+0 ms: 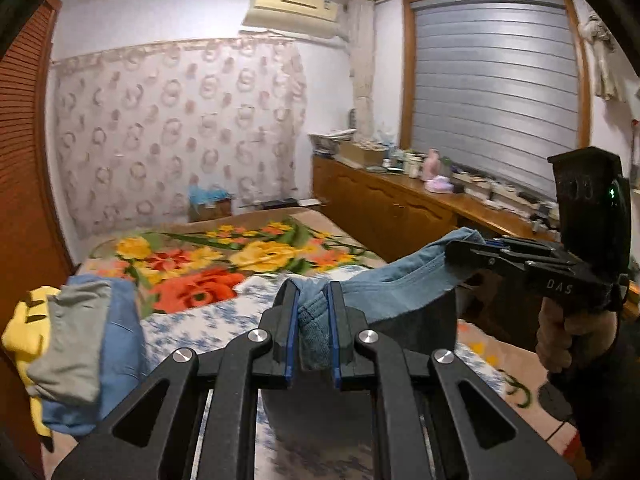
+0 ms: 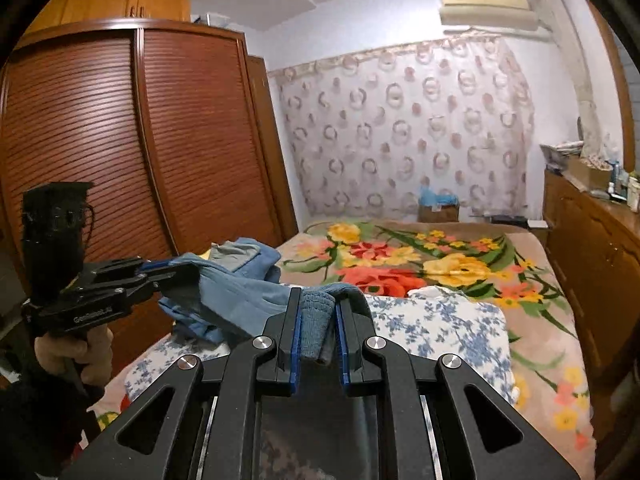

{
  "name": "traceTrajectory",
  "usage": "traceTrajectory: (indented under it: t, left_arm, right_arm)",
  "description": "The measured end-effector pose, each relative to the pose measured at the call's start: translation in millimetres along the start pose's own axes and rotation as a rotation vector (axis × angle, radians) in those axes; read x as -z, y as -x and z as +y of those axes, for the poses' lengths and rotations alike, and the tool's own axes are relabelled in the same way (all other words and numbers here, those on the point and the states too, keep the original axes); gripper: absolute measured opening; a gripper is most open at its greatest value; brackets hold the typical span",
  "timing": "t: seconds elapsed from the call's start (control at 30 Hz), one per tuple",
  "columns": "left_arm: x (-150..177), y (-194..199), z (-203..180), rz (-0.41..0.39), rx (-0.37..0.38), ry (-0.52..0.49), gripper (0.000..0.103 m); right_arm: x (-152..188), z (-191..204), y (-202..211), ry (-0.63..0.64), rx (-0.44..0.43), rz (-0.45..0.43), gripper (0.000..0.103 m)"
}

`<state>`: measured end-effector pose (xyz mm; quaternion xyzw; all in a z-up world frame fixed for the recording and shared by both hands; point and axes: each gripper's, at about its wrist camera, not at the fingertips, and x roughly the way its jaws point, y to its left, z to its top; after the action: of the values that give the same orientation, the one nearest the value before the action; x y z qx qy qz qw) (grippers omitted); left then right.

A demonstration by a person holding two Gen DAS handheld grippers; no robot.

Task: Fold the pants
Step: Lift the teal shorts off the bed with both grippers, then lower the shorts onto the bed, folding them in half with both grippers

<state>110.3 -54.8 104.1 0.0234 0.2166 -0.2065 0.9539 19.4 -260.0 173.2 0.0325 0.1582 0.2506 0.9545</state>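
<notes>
On right claw (image 1: pixel 456 250) clamping pants (image 1: pixel 396 284): "DAS".

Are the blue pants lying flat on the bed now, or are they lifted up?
Lifted. The blue knit pants hang stretched above the flowered bed, their edge clamped by the left gripper and the right gripper.

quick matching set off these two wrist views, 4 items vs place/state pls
Items:
1. pants
2. stack of folded clothes
3. floral blanket
4. air conditioner

Place/state:
A. spread over the bed
B. mounted high on the wall
C. held up between the left hand-held gripper and right hand-held gripper
D. piled on the bed, wardrobe side

Pairs: 1-C, 2-D, 3-A, 4-B
</notes>
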Motion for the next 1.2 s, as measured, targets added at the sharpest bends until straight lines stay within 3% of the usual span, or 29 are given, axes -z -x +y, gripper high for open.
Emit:
traceTrajectory:
  t: [0.13, 0.27, 0.33, 0.7, 0.93, 1.2]
  left_arm:
    - [-21, -28, 35, -0.009, -0.067, 0.023, 0.014]
    - [-44, -26, 49, -0.067, -0.130, 0.014, 0.014]
    - [-42, -24, 52, -0.062, -0.138, 0.015, 0.014]
    - [59, -31, 39, 0.109, -0.098, 0.040, 0.014]
    - [91, -12, 19, 0.153, -0.059, 0.054, 0.014]
    - [101, -3, 11, 0.180, -0.057, 0.055, 0.014]
  right_arm:
    - [-28, -19, -43, 0.006, 0.006, 0.013, 0.014]
    - [-60, -16, -71, 0.038, 0.017, -0.034, 0.012]
    - [-60, -9, -85, 0.052, 0.026, -0.047, 0.012]
    - [36, 3, -146, 0.065, 0.016, 0.139, 0.012]
    - [66, 6, -134, 0.046, -0.026, 0.208, 0.012]
    - [83, -1, -99, 0.037, -0.051, 0.226, 0.012]
